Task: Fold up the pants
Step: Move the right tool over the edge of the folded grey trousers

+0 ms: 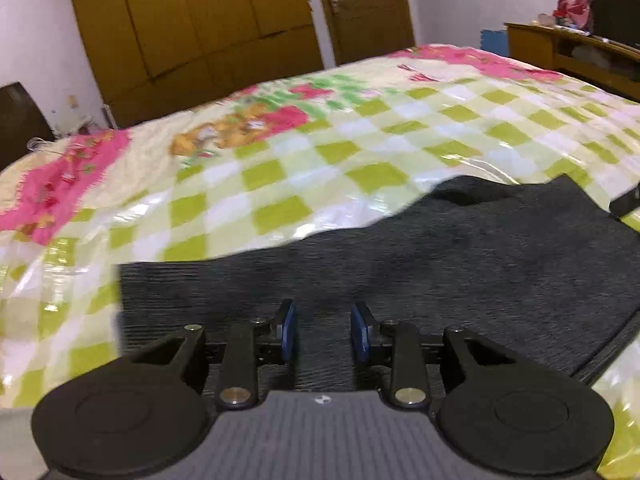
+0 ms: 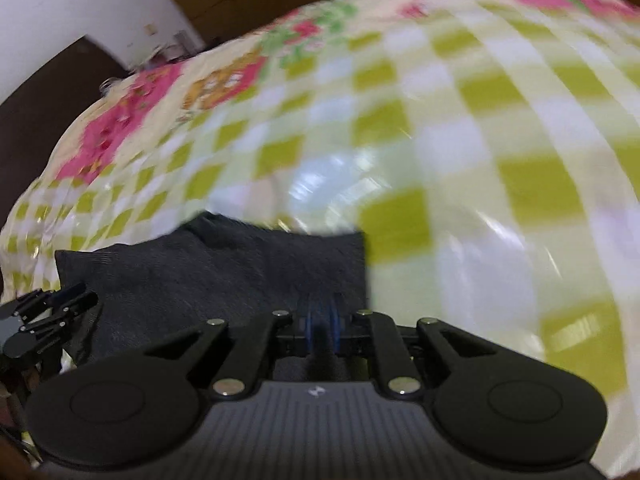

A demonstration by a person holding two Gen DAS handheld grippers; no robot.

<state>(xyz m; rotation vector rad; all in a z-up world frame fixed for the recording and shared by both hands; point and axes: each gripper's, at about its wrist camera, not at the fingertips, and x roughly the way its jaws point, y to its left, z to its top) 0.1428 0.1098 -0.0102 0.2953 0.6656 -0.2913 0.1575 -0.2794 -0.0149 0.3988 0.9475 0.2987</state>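
Note:
The dark grey pants (image 1: 420,264) lie on the bed, spread across the near right of the left wrist view. My left gripper (image 1: 323,330) hovers over their near edge with its blue pads apart, holding nothing. In the right wrist view the pants (image 2: 224,272) fill the lower left. My right gripper (image 2: 322,328) is shut on the pants' near right corner, with dark cloth pinched between the blue pads. The left gripper (image 2: 68,300) also shows at the far left of that view, by the pants' left edge. The right wrist view is motion-blurred.
The bed has a shiny green-and-white checked cover (image 1: 320,152) with pink flower borders. Wooden wardrobe doors (image 1: 192,20) stand behind the bed. A wooden desk (image 1: 576,52) with clutter stands at the back right. A dark headboard (image 1: 20,116) is at the left.

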